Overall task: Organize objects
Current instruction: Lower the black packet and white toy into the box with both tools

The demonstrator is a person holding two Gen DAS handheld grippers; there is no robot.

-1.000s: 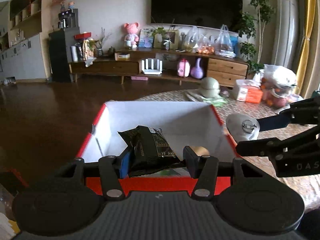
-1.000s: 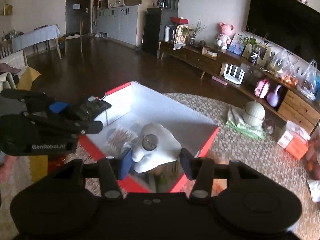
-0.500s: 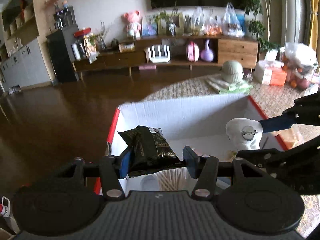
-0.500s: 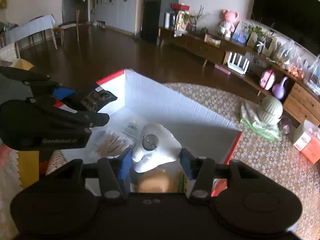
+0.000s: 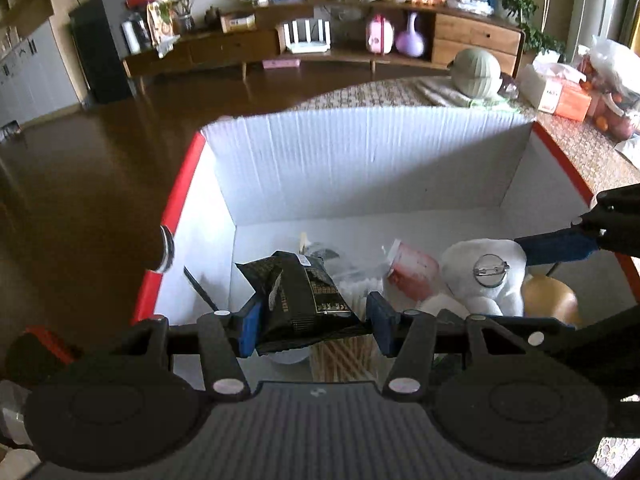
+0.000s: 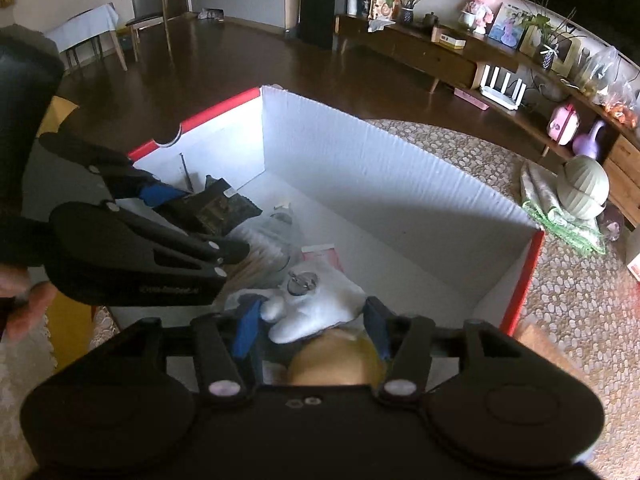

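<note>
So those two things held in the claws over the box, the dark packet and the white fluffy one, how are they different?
The black snack packet, held by the left gripper, is dark, flat and crinkly with printed text; the white plush toy, held by the right gripper, is pale, soft and rounded, with a metal pin fastened to it. Both are clamped between blue pads above the red-edged box.

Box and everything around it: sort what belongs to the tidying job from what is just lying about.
Job:
box
black snack packet in left gripper
white plush toy in right gripper

Lying about:
green round pot
tissue box
purple vase
</note>
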